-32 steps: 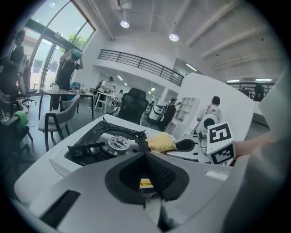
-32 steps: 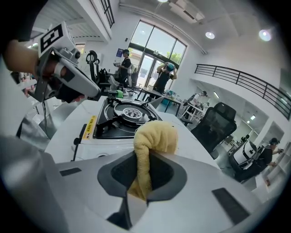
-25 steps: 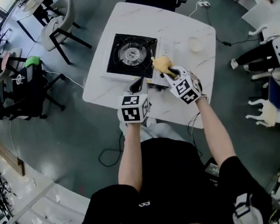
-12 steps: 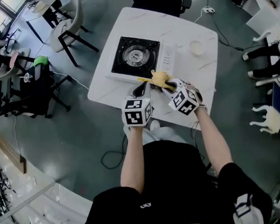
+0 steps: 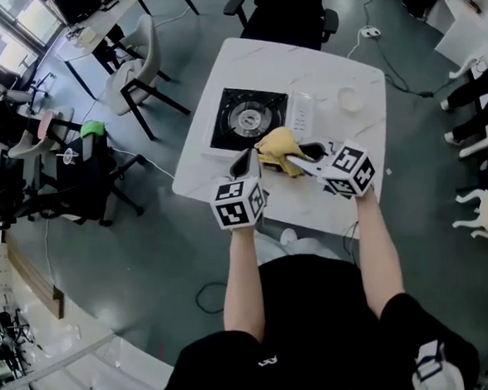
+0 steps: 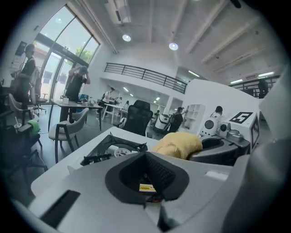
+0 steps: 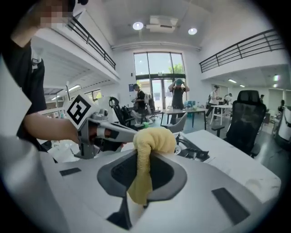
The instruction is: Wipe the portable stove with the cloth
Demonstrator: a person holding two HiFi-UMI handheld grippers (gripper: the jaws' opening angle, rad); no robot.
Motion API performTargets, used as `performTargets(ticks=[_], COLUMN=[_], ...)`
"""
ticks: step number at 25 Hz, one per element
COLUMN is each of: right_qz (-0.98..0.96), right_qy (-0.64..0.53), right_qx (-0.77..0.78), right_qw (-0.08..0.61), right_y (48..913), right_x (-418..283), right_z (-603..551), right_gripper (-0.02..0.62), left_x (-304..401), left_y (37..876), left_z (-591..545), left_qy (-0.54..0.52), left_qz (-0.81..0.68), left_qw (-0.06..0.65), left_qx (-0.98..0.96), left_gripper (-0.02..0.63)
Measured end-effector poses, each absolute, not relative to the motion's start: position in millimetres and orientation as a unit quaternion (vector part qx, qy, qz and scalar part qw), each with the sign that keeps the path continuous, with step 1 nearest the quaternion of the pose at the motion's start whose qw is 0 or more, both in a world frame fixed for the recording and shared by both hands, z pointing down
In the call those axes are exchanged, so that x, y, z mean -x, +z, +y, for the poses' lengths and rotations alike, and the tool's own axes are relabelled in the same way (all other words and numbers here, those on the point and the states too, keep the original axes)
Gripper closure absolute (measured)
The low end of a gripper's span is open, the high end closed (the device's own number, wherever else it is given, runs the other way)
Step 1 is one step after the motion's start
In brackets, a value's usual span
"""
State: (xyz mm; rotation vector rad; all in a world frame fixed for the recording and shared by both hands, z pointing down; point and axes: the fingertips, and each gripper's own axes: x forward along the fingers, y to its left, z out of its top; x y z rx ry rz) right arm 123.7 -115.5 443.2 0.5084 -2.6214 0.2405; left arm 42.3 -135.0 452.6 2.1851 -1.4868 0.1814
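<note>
A grey-floored open office with dark chairs and desks surrounds the white square marble-look table (image 5: 345, 212). The square portable stove with a black top plate and round silver burner (image 5: 249, 117) sits toward the table's far left. A small white round dish (image 5: 350, 99) lies well apart from it, near the far right corner.

The right gripper (image 5: 301, 159) has its jaws clamped on the bunched yellow cloth (image 5: 276, 146). The wad hangs at the stove's near right corner; I cannot tell whether it touches the plate. The left gripper (image 5: 246, 159) points at the stove's near edge just beside the cloth, its jaws together on nothing.

To wipe well, I'd say the wad should come down flat onto the black plate, with pressure from the cloth rather than the jaw tips. Strokes should run around the burner, since its raised pan supports look likely to snag loose fabric. The stove may slide on the smooth top, so bracing its near edge with the left gripper seems wise.
</note>
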Motion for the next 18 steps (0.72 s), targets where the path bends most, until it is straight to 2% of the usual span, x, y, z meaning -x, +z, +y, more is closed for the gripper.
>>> performTargets(ticks=[9, 14, 18], right_qz=[-0.949, -0.895, -0.839], right_qy=[0.038, 0.076, 0.097], right_qx=[-0.291, -0.439, -0.534], right_qw=[0.114, -0.018, -0.032], right_y=[335.4, 291.4, 299.3], right_x=[-145.9, -187.7, -228.3], right_z=[-184.2, -205.7, -210.7], right_gripper=[0.557, 0.557, 0.555], left_x=[-45.9, -53.5, -73.1], left_y=[362.8, 316.0, 304.7], left_z=[-159.4, -171.6, -173.5], left_qy=[0.023, -0.005, -0.008], left_qz=[-0.555, -0.562, -0.564], left_qw=[0.163, 0.11, 0.08], left_qx=[-0.816, -0.82, -0.822], left_gripper=[0.607, 0.606, 0.606])
